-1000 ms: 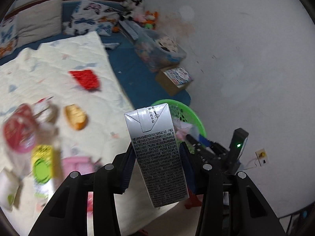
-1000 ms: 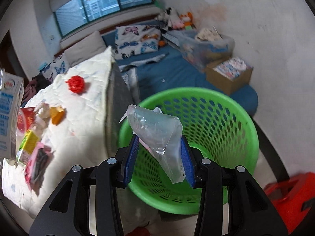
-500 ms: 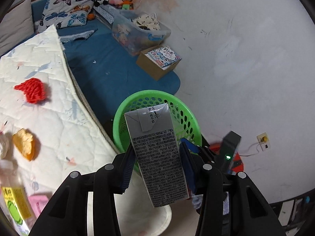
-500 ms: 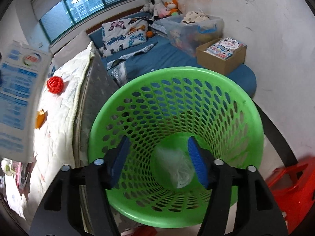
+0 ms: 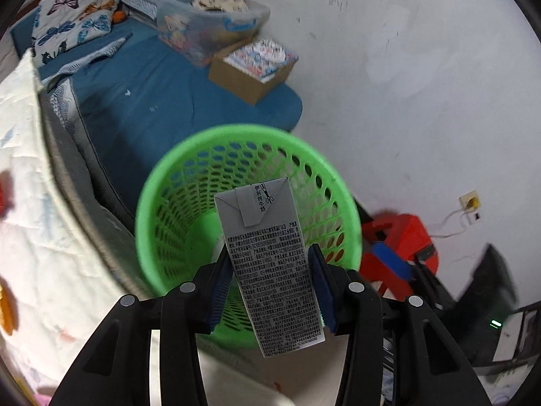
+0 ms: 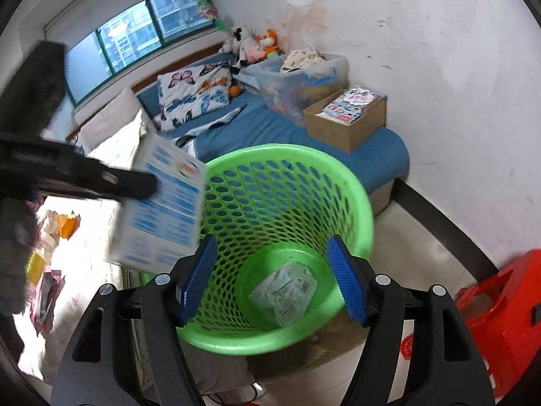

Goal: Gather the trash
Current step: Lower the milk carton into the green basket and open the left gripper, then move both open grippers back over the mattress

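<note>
The green basket (image 6: 351,182) mouth is wide open, just a crumpled wrapper (image 6: 287,287) at the bottom. The bed (image 5: 44,223) crowds its left side, the wall (image 5: 422,84) its far right, and a red stool (image 6: 500,321) blocks the floor to the right.

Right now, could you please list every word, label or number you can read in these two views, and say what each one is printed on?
"伊利纯牛奶", printed vertically beside a scissors mark, on the top flap of the milk carton held in the left gripper.
Dense black small print on the carton's grey side: too small to read.
Blue print on the carton's white face, right wrist view: blurred.
Print on the clear plastic wrapper in the green basket: too small.
Book covers in the cardboard box: unreadable.
</note>
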Demonstrator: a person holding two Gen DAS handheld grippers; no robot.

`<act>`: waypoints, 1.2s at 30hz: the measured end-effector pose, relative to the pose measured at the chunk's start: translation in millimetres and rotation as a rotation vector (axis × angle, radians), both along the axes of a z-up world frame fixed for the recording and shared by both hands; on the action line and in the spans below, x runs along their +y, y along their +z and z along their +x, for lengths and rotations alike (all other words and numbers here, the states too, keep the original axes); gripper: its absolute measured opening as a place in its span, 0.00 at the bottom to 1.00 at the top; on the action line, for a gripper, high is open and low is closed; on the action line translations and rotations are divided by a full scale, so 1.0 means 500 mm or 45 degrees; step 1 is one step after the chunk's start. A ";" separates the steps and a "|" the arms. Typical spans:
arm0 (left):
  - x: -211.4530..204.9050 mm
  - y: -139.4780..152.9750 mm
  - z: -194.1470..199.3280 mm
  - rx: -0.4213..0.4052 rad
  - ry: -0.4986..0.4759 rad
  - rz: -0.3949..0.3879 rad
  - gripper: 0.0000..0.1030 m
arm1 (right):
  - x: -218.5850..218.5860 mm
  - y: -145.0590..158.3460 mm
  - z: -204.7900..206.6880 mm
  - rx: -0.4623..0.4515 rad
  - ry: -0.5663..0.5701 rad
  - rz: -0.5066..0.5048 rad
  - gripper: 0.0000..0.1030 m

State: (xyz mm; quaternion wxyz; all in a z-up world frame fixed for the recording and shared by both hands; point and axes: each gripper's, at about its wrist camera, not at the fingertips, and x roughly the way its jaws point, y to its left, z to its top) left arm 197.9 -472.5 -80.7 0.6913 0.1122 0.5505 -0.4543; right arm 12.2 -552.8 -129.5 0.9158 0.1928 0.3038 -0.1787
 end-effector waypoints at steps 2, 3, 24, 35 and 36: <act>-0.020 -0.029 -0.006 -0.006 -0.010 0.050 0.43 | -0.001 0.001 -0.005 -0.008 -0.011 0.003 0.66; -0.031 -0.046 -0.008 -0.005 -0.018 0.079 0.43 | -0.001 -0.001 -0.015 -0.013 -0.018 0.010 0.66; 0.056 0.009 -0.067 -0.157 -0.003 0.024 0.55 | 0.054 0.016 -0.085 -0.063 -0.003 0.049 0.66; 0.314 0.113 -0.108 -0.307 0.226 -0.134 0.58 | 0.192 0.079 -0.067 -0.107 0.195 -0.014 0.69; 0.338 0.117 -0.111 -0.320 0.247 -0.134 0.58 | 0.205 0.084 -0.063 -0.112 0.218 -0.011 0.69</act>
